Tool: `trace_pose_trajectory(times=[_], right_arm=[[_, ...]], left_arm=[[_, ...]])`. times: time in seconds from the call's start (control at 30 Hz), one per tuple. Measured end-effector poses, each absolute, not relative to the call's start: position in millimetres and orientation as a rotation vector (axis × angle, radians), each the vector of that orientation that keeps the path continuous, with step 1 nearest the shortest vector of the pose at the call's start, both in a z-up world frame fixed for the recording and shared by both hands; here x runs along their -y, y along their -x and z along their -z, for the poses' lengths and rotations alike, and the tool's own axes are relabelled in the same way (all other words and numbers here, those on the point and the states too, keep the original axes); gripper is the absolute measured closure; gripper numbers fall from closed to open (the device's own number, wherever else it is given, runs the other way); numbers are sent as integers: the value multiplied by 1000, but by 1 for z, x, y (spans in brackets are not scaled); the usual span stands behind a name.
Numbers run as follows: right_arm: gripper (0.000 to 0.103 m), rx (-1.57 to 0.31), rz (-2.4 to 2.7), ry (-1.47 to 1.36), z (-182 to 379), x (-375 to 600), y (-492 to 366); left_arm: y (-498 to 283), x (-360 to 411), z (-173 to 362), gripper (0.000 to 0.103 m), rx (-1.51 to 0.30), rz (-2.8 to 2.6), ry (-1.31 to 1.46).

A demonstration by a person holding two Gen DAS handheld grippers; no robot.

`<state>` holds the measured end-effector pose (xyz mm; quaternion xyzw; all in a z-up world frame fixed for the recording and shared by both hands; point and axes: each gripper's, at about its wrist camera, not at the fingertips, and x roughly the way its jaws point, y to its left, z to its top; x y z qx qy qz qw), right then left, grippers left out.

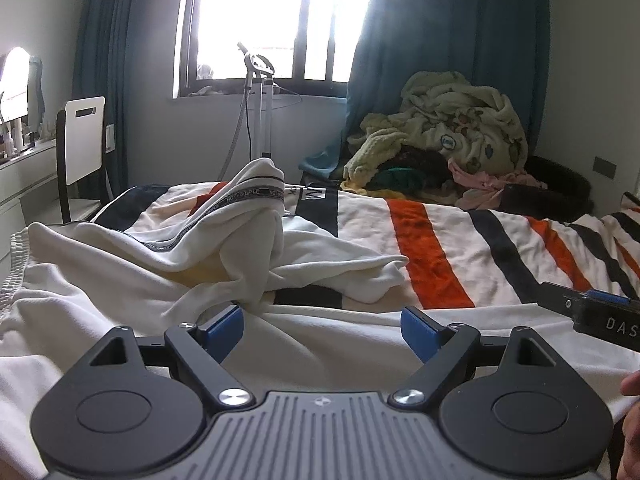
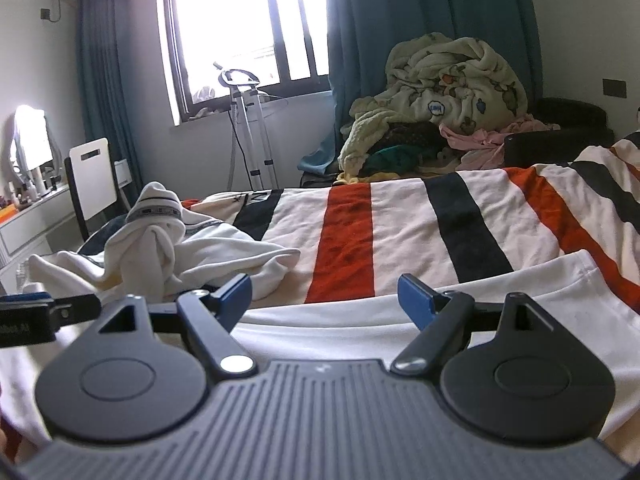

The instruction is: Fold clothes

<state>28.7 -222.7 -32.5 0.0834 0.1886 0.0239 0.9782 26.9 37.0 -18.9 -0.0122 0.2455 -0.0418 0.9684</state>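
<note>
Your left gripper has its jaws spread wide, gripping nothing, low over the white garment crumpled on the striped bedspread. Your right gripper is equally wide and empty, poised above the garment's flat near edge, beside the left.

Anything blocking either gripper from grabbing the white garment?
Nothing visible. The left gripper and right gripper are both open, right over the white garment on the striped bedspread, with only its own cloth ahead.
</note>
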Motion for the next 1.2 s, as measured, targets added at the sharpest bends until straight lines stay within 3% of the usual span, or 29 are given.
trace_pose_trajectory(times=[0.3, 0.7, 0.9, 1.03, 1.17, 1.2], right_arm=[[21, -388, 55, -199, 36, 233, -24], [21, -415, 198, -345, 56, 281, -47], [21, -391, 266, -374, 66, 305, -69], [21, -350, 315, -365, 74, 322, -85], [21, -358, 352, -351, 91, 337, -108], [21, -369, 360, -355, 96, 341, -113]], left_arm=[[-37, -14, 42, 14, -519, 63, -142], [-167, 83, 73, 9, -578, 77, -241], [-234, 154, 117, 6, -474, -1, -551], [-281, 166, 148, 6, -588, -77, -678], [-314, 149, 152, 6, -643, -166, -628], [-321, 144, 151, 11, -667, -170, -602]])
